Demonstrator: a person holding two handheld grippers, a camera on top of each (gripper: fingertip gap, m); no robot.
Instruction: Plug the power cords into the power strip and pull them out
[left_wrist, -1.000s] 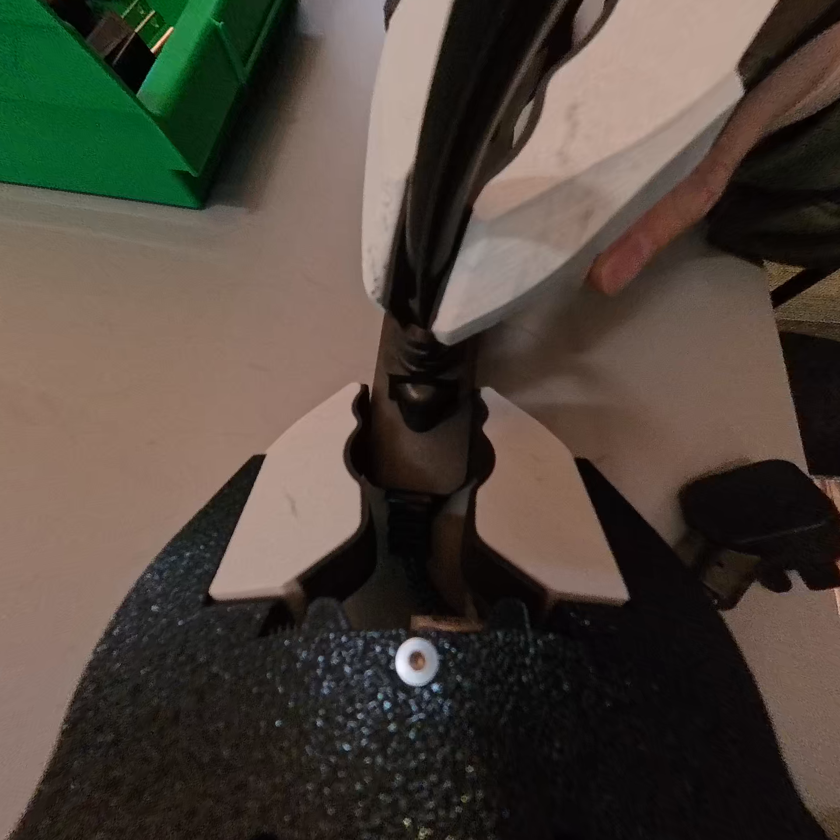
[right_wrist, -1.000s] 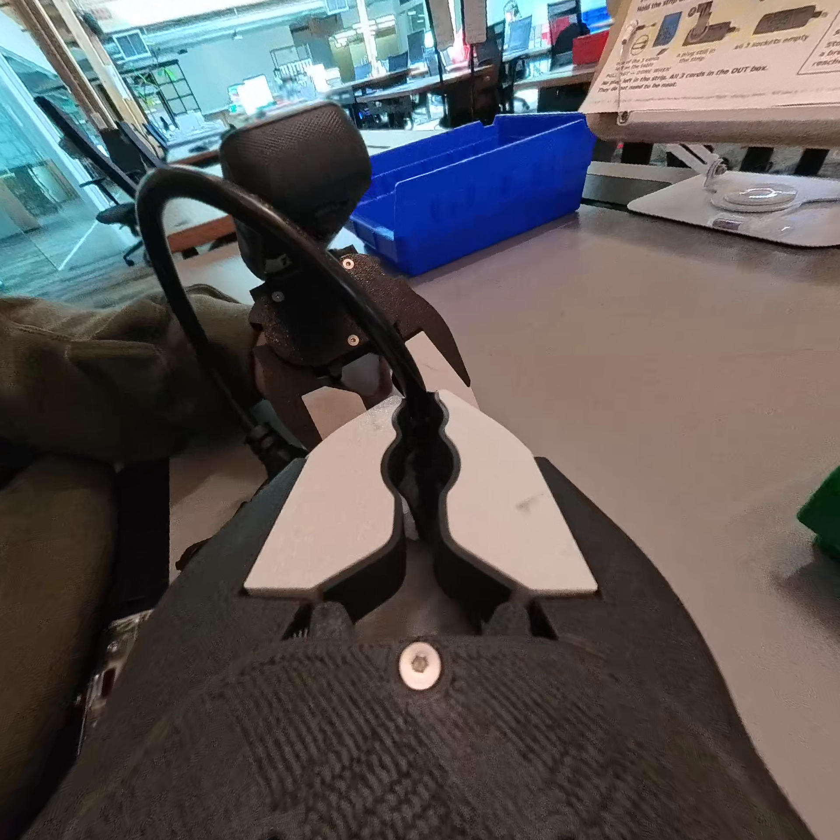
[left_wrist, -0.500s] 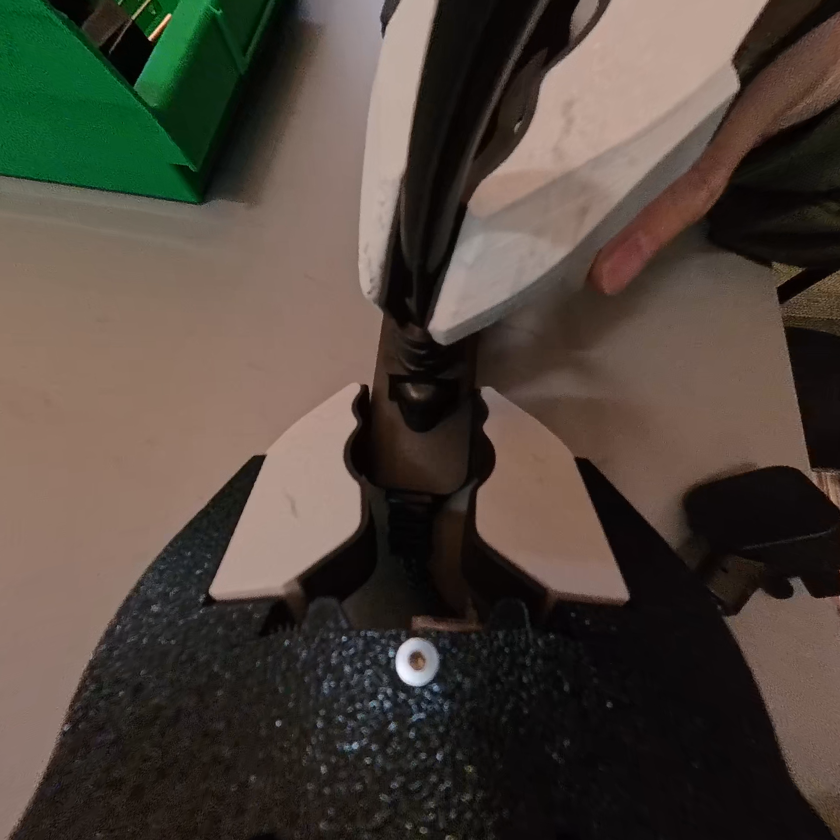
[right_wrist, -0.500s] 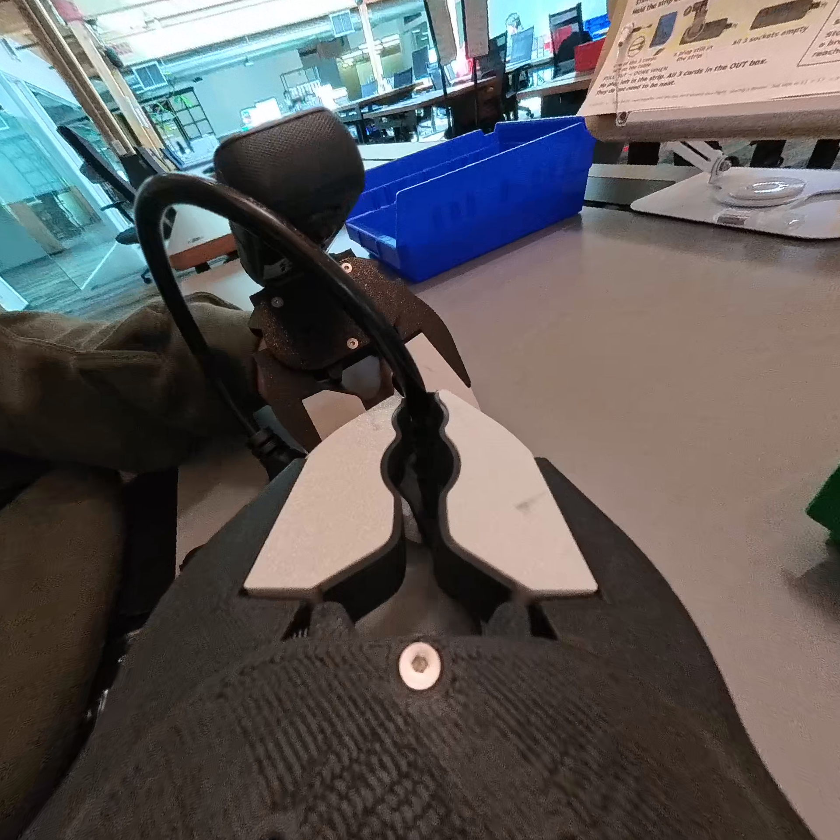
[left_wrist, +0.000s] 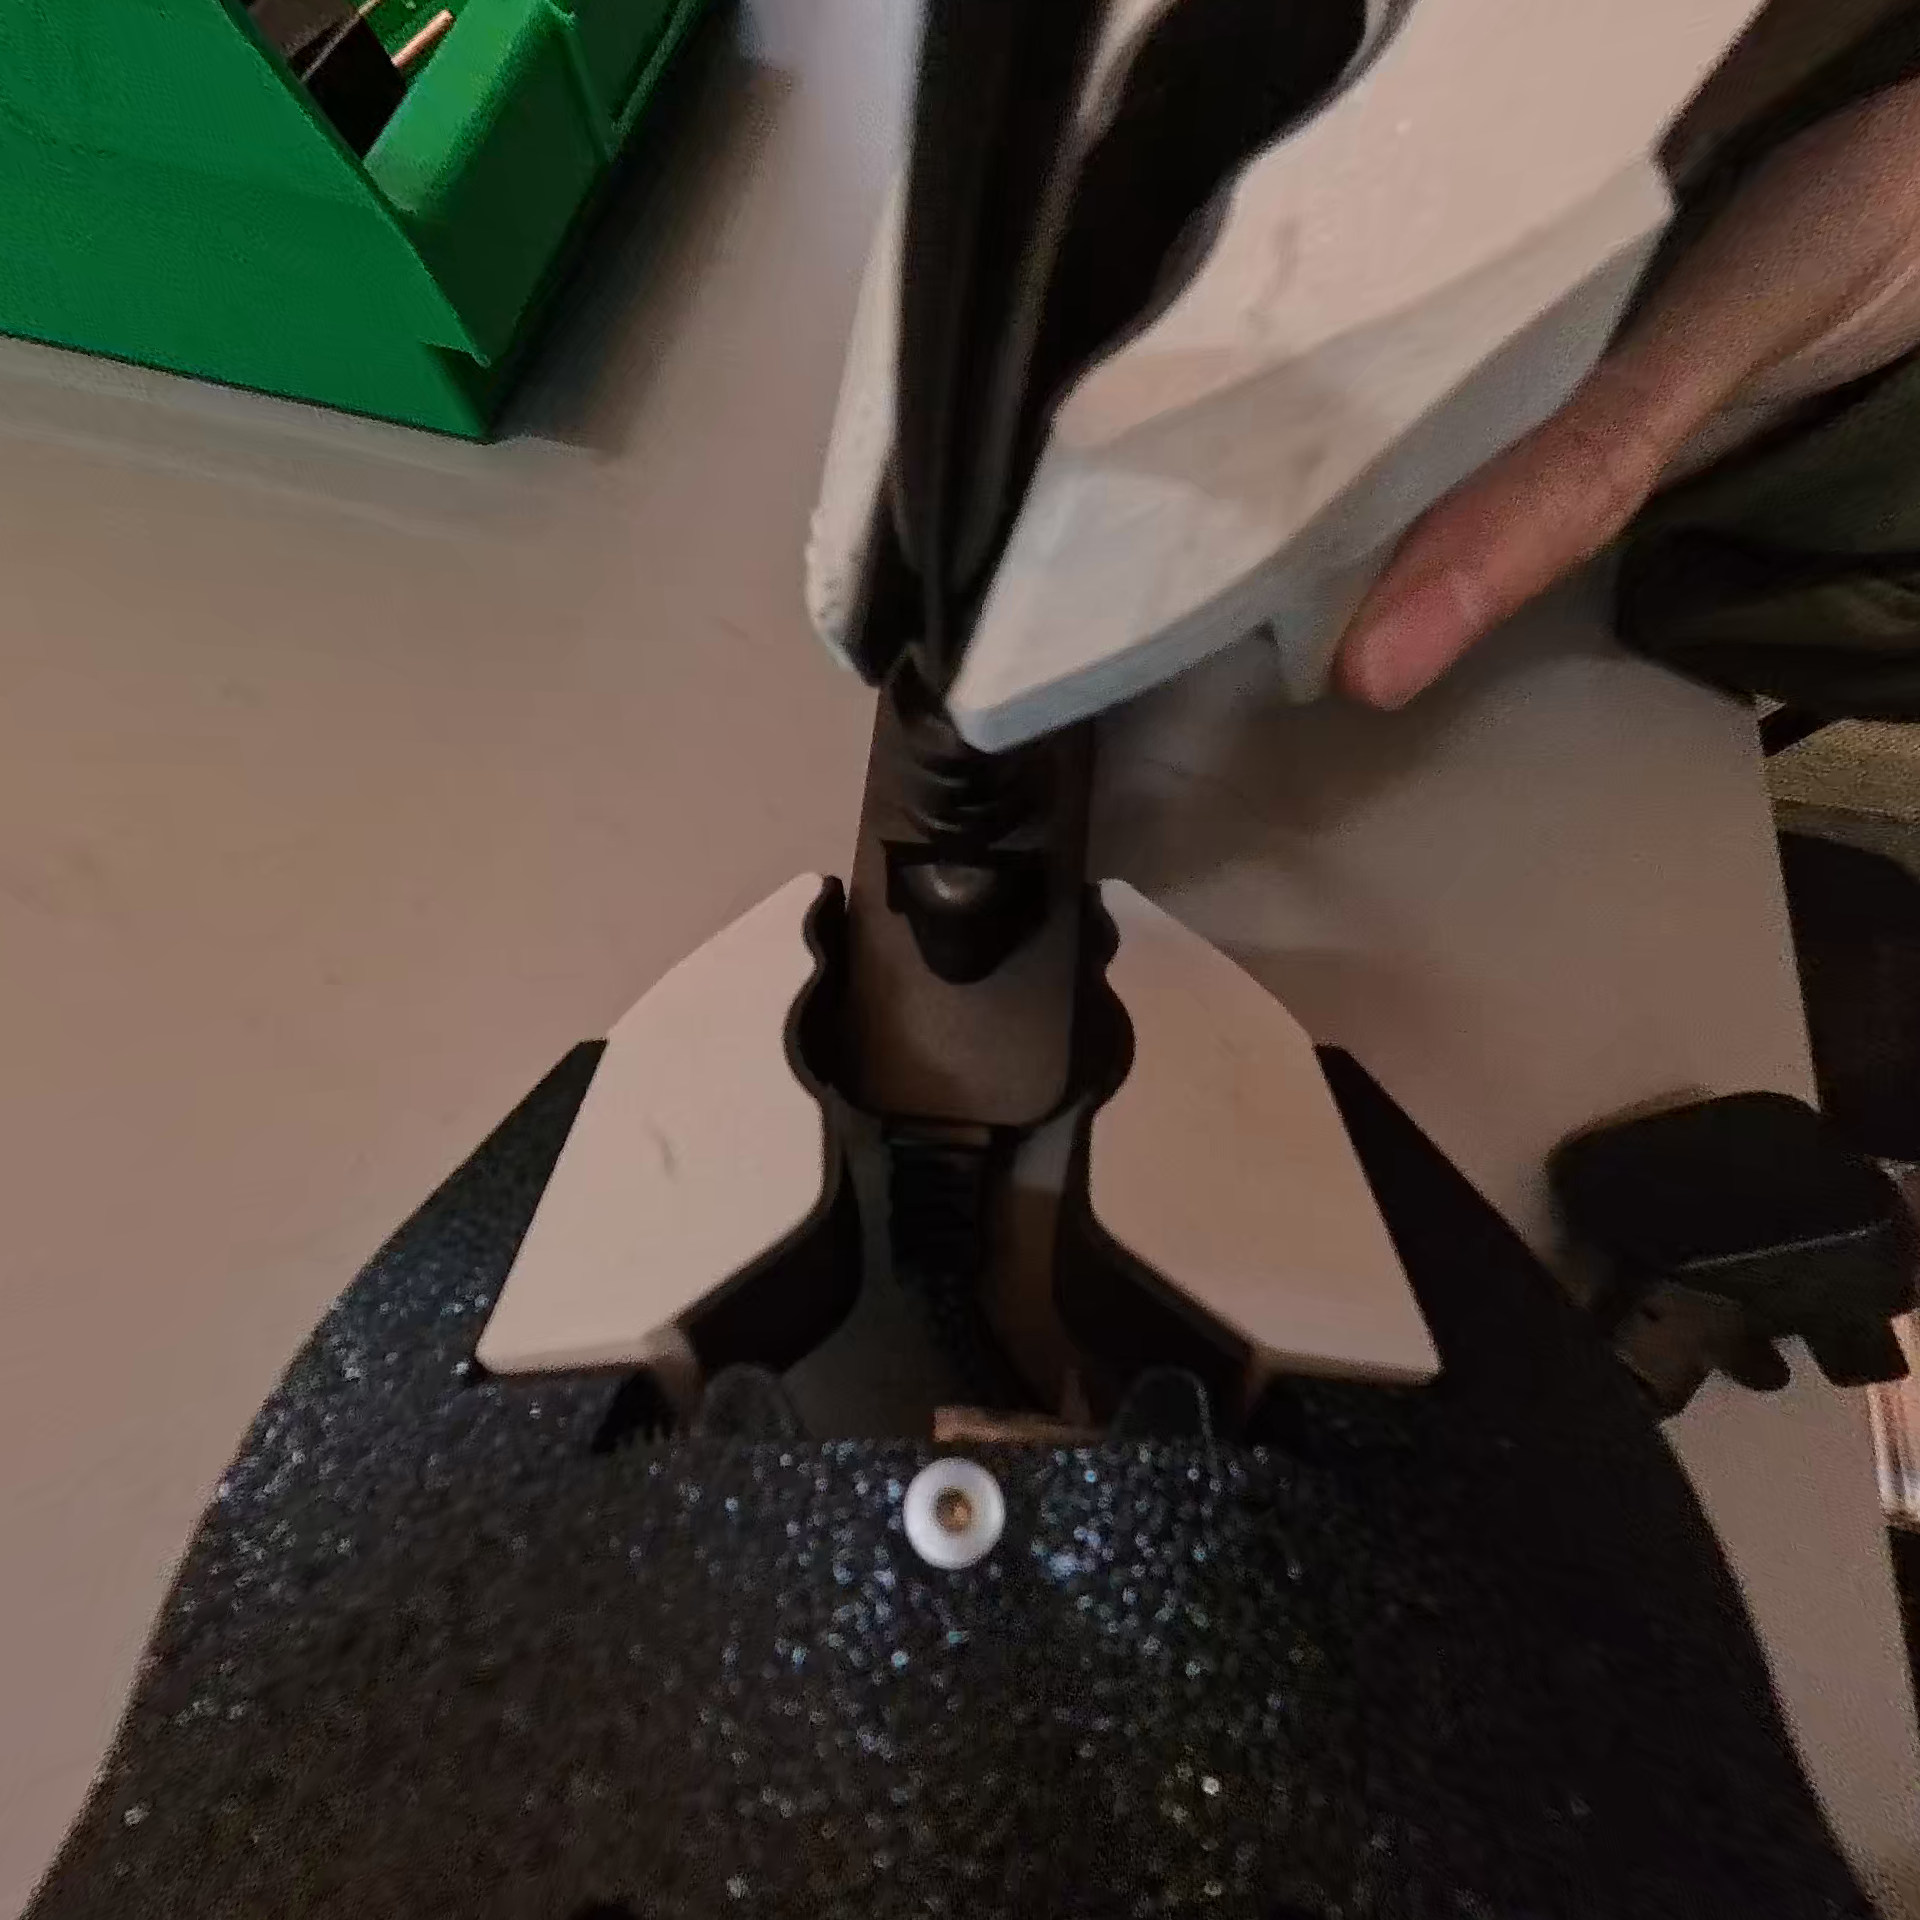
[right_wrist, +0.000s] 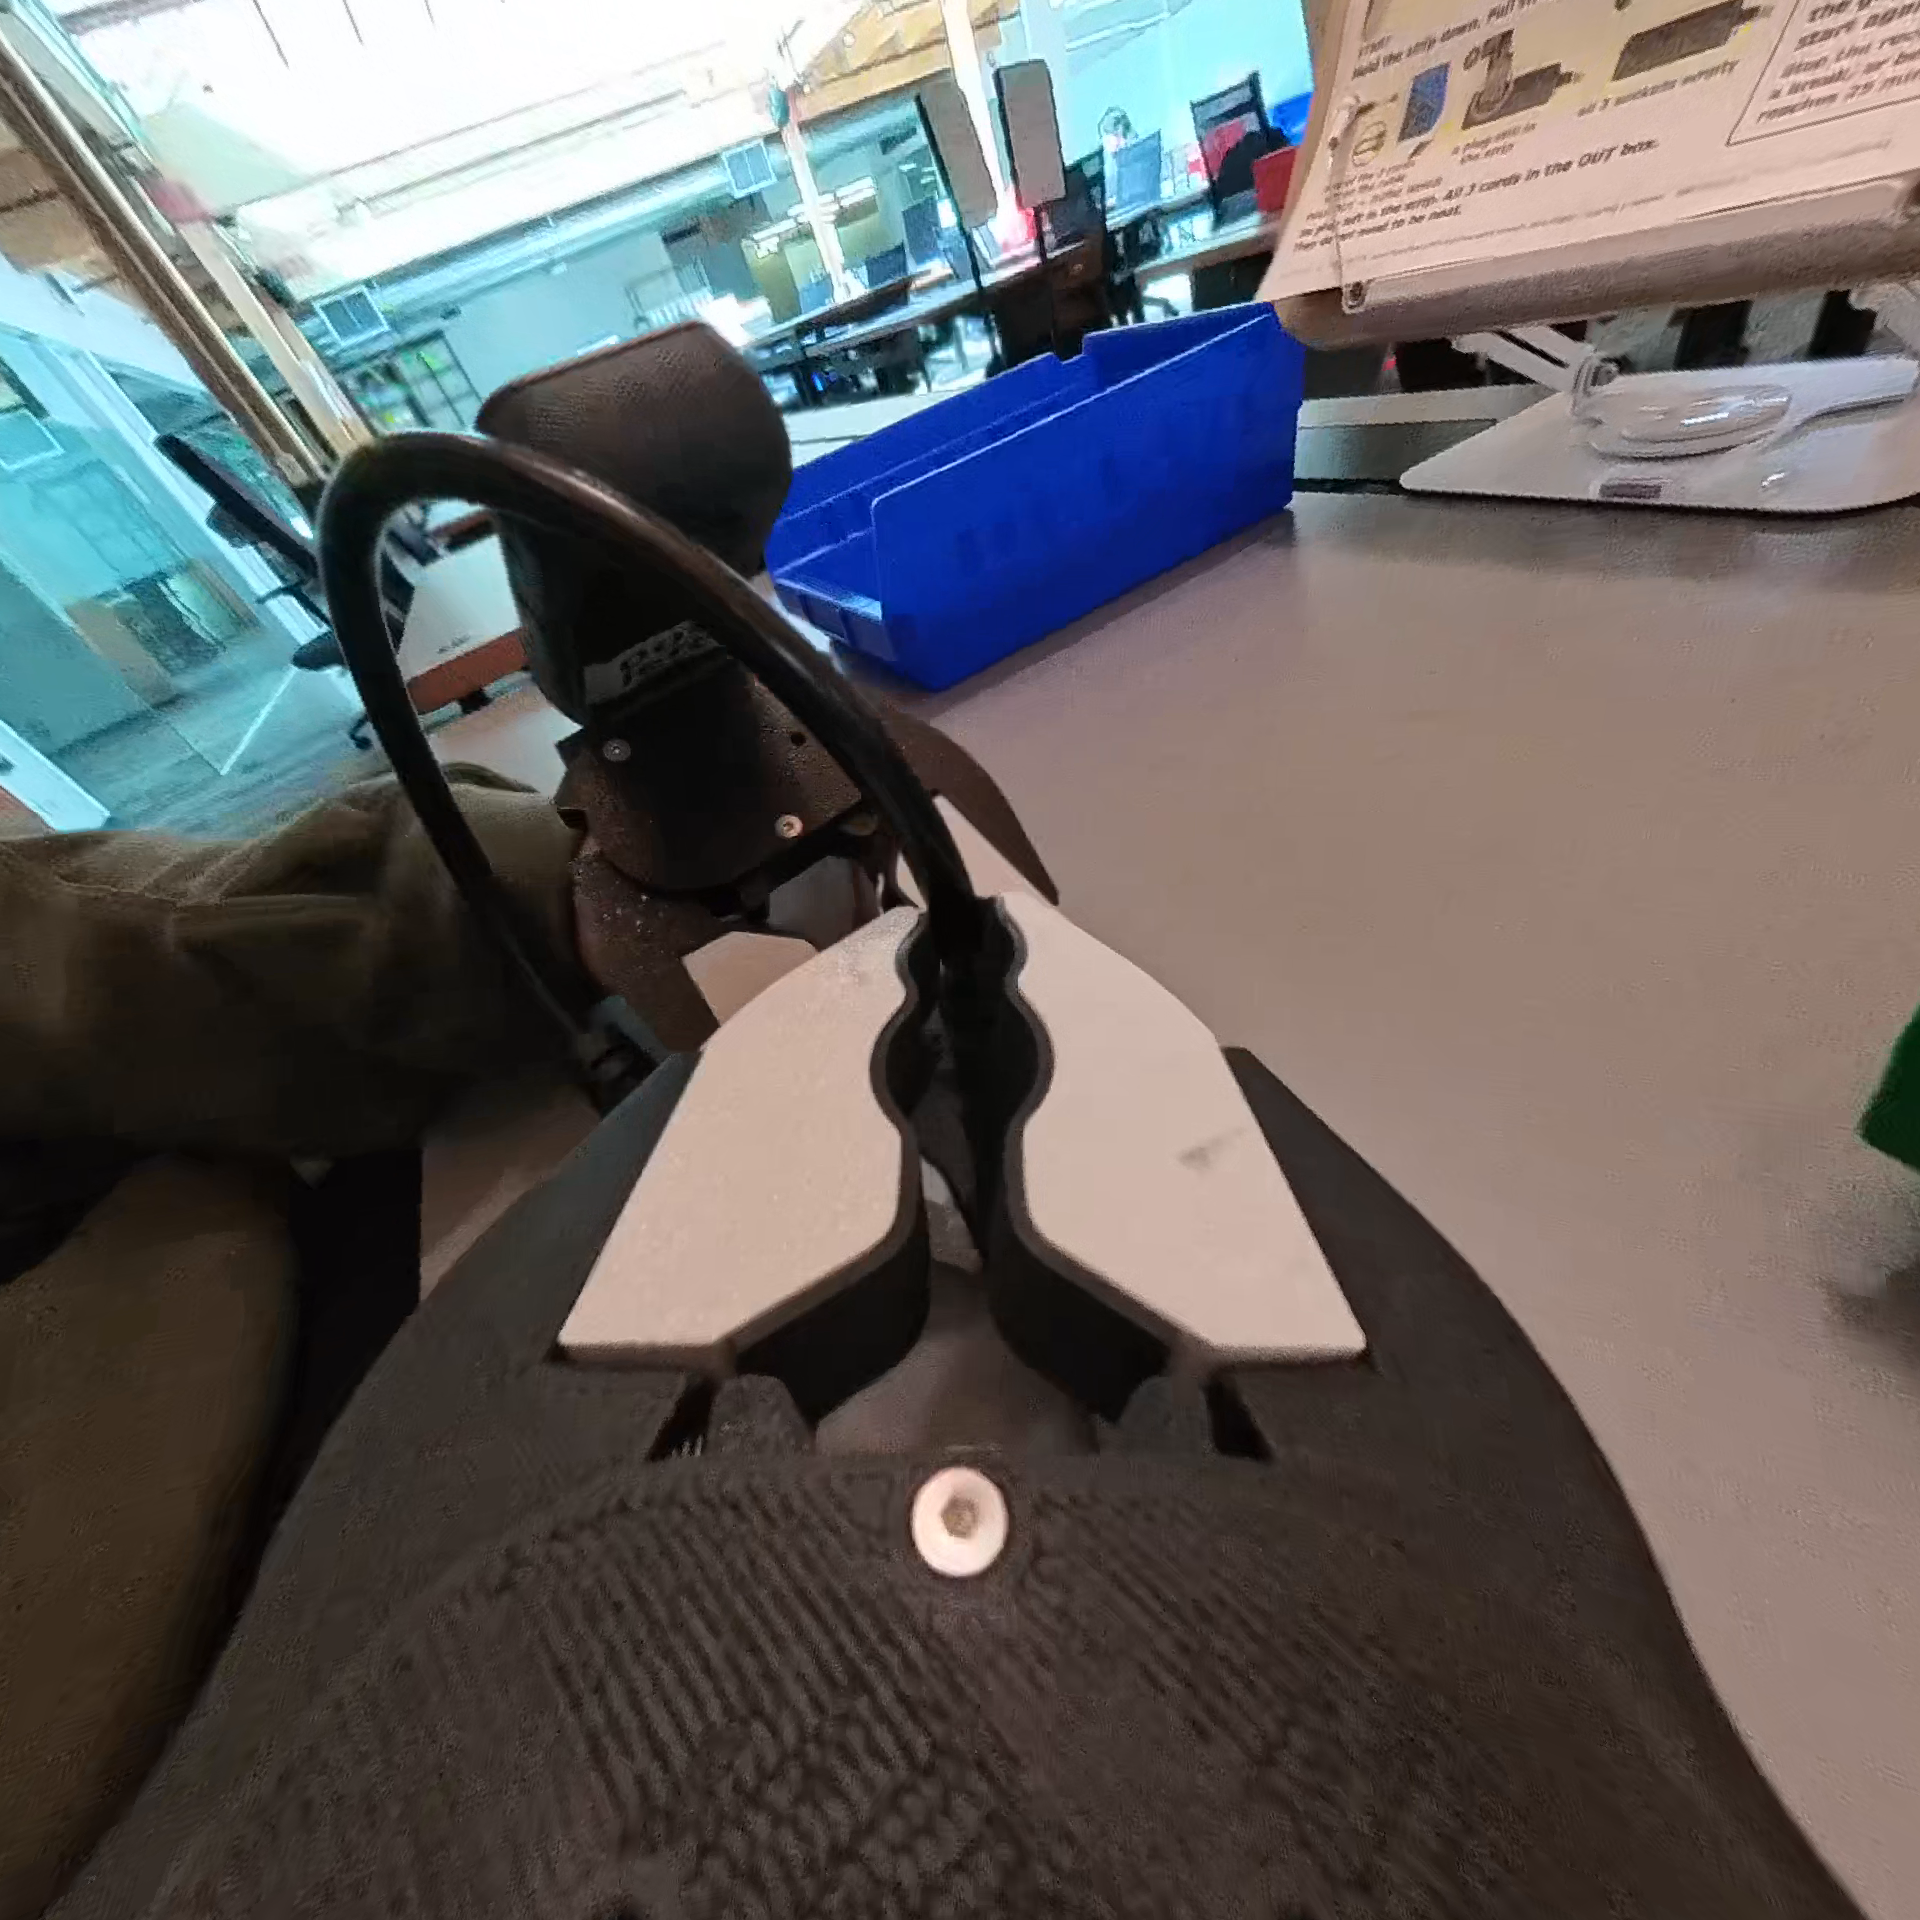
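Observation:
In the left wrist view my left gripper (left_wrist: 961, 904) is shut on a dark power strip (left_wrist: 961, 1029), held end-on between the pads. A black plug (left_wrist: 951, 894) with a ribbed strain relief sits on the strip's face. My right gripper (left_wrist: 904, 665) comes in from above, shut on the cord just above that strain relief. In the right wrist view my right gripper (right_wrist: 961, 925) is shut on the black cord (right_wrist: 468, 457), which arcs up, left and down. The left gripper's body (right_wrist: 717, 769) is just beyond it. How deep the plug sits is hidden.
A green bin (left_wrist: 208, 208) stands at the far left of the grey table. Another black plug (left_wrist: 1725, 1247) lies near the table's right edge. A blue bin (right_wrist: 1039, 499) and a paper sheet on a white stand (right_wrist: 1662, 457) are further off. A hand (left_wrist: 1507, 520) holds the right gripper. There is about 8 cm between the tips of the two grippers.
My right gripper has shifted slightly up along the cord, and a little more of the ribbed strain relief shows. My left gripper keeps the same hold on the strip.

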